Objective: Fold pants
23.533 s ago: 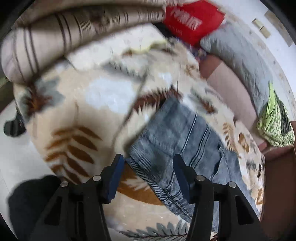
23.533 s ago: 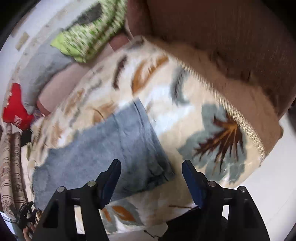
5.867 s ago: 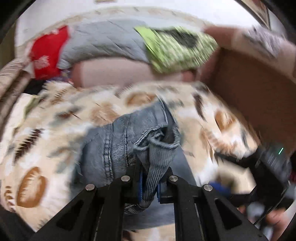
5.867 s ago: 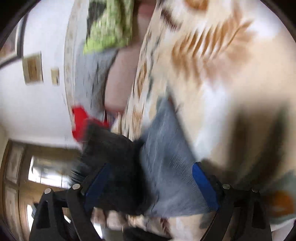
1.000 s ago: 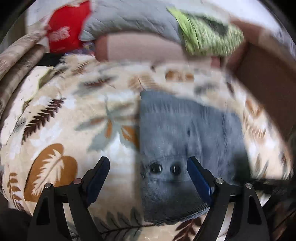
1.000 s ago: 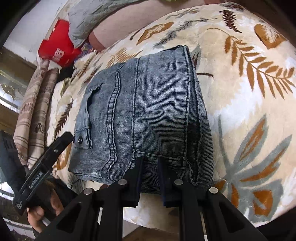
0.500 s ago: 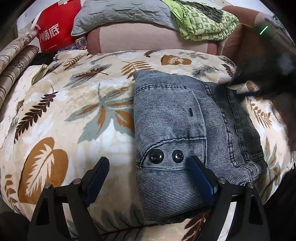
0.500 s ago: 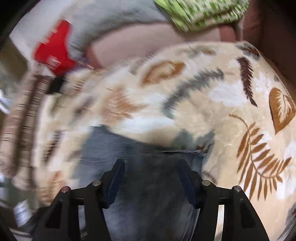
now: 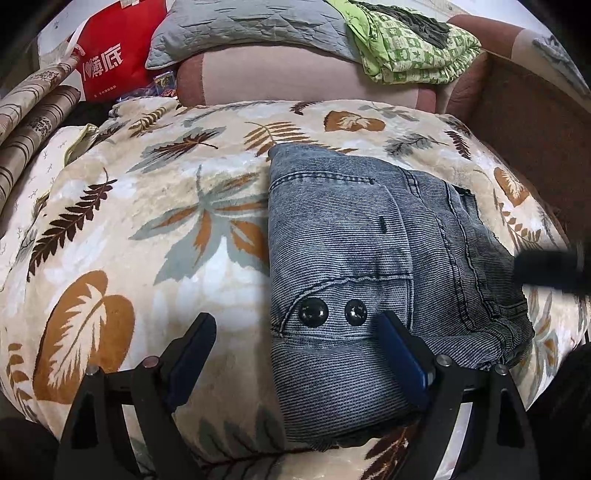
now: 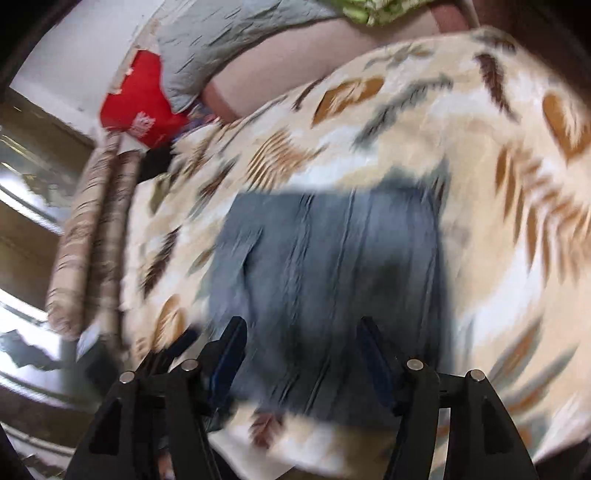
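Note:
The blue-grey denim pants lie folded into a compact block on a leaf-patterned blanket, two dark buttons facing up. My left gripper hovers wide open over the block's near edge, and its pads touch nothing. In the right wrist view the pants are blurred below my right gripper. Its jaws are opening, held above the cloth with nothing between them. A dark blurred shape crosses the right edge of the left wrist view.
A red bag, a grey quilted pillow and a green patterned cloth sit along the sofa back. Striped rolled bolsters lie at the left. A brown sofa arm rises on the right.
My right gripper, shut on the pants' near edge a second ago, has let go, opened and pulled up and back. The left gripper has stayed put and open.

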`<state>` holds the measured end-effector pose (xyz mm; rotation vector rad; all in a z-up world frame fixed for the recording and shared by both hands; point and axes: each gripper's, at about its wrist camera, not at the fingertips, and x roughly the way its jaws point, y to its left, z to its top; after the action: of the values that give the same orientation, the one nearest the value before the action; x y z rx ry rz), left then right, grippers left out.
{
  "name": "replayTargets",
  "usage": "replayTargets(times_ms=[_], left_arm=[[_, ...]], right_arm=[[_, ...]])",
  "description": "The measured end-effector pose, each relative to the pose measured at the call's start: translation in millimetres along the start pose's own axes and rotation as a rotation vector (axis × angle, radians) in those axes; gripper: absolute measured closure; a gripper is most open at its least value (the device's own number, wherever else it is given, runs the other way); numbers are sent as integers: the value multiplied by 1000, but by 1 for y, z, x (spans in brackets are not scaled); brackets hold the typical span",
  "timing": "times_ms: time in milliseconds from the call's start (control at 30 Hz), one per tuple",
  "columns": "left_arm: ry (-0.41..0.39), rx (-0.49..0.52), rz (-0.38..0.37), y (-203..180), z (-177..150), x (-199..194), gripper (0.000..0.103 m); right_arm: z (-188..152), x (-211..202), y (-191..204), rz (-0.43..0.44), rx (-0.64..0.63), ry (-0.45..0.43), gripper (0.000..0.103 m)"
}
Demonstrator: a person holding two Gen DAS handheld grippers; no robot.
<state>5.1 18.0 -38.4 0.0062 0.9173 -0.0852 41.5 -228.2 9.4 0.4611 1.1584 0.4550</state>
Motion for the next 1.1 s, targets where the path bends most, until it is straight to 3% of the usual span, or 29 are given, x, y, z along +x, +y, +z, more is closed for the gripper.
replayTargets(times_ms=[100, 133, 267, 300, 367, 433, 500, 700, 800, 867, 900, 933, 1033, 1100], left_arm=[[17, -11, -22, 2, 4, -3, 14], [16, -24, -31, 5, 6, -7, 14], [-65, -94, -38, 15, 12, -30, 14], [-57, -74, -11, 12, 10, -26, 14], [33, -5, 42, 3, 2, -4, 14], [5, -31, 41, 6, -5, -1, 12], [7, -18, 41, 6, -2, -3, 12], [-2, -14, 28, 8, -4, -2, 12], [-7, -18, 20, 8, -5, 0, 12], [-10, -19, 11, 8, -5, 0, 12], [-10, -21, 10, 8, -5, 1, 12], [-10, -24, 4, 9, -5, 1, 12], [-8, -28, -3, 10, -5, 2, 11], [-8, -28, -6, 10, -5, 2, 11]], right_arm=[[-25, 32, -17, -40, 22, 73, 37], [-29, 30, -20, -16, 23, 27, 37], [-29, 28, -16, -19, 11, 37, 37], [-29, 28, -16, -21, 4, 38, 37], [-28, 29, -16, -19, -4, 38, 37], [-28, 29, -14, -21, -5, 63, 37], [-18, 23, -11, -43, 2, 85, 37], [47, 0, 11, -165, -68, -55, 37], [80, 16, 6, -294, -97, -83, 37], [96, 50, -13, -386, -73, -16, 36], [98, 68, -24, -397, -57, 35, 27], [97, 75, -28, -432, -68, 30, 12], [96, 70, -29, -419, -33, 42, 13], [90, 53, -13, -443, -79, -4, 13]])
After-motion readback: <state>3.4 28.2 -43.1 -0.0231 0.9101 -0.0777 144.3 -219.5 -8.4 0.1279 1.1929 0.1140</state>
